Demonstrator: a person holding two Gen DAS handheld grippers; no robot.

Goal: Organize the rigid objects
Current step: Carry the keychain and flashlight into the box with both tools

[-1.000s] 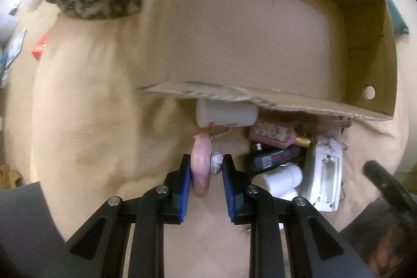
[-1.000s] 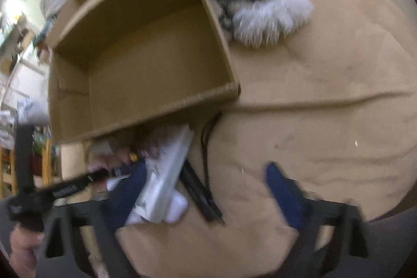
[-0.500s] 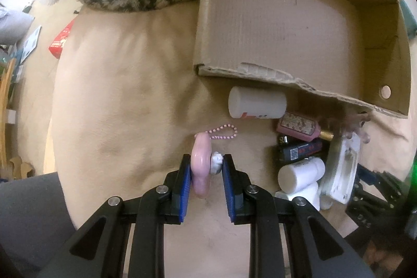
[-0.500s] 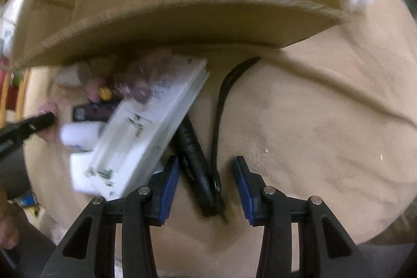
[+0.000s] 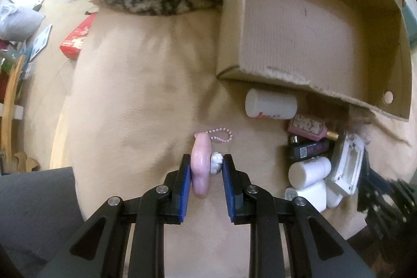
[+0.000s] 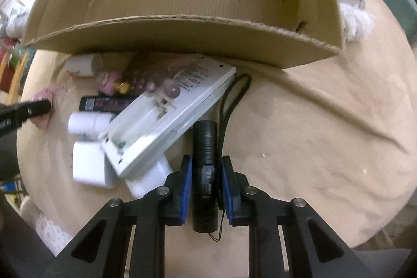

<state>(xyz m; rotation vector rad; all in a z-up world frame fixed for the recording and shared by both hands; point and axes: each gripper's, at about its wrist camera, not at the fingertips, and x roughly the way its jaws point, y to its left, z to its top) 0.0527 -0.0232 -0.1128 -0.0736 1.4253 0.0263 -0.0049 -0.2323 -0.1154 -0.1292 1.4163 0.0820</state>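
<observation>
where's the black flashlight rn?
Right wrist view, low centre: the black flashlight sits between the right gripper pads, just right of the white battery charger, in front of the cardboard box.

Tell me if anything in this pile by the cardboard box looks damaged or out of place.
The cardboard box has a ragged, torn front edge. The white plastic device lies tilted across the white bottles and other items rather than flat. Nothing looks spilled.
</observation>
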